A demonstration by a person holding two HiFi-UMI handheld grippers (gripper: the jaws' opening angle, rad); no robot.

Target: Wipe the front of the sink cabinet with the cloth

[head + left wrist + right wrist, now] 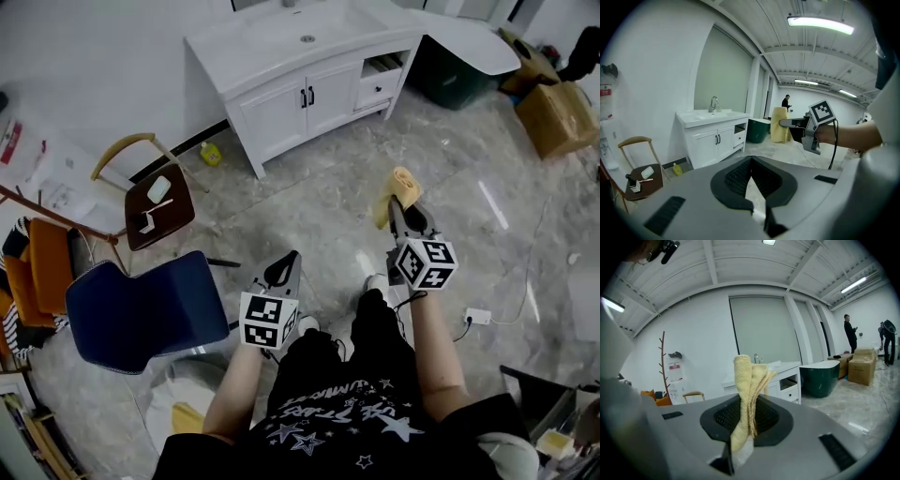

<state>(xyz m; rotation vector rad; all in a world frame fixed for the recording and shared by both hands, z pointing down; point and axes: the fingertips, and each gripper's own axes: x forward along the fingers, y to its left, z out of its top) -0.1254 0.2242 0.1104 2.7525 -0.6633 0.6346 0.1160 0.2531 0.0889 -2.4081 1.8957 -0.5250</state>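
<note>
Cloth is sticking up, pinched in jaws of right gripper; left gripper is riding shut, empty. Sink cabinet is standing well beyond both tips. I'd be closing in w/ cloth leading, flat to its front.

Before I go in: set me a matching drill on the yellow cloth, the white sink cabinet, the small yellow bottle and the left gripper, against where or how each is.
1. yellow terry cloth
2. white sink cabinet
3. small yellow bottle
4. left gripper

A. on the floor beside the cabinet
B. jaws together, nothing between them
C. against the wall, double doors shut
D. clamped in the right gripper

Pairs: 1-D, 2-C, 3-A, 4-B
</note>
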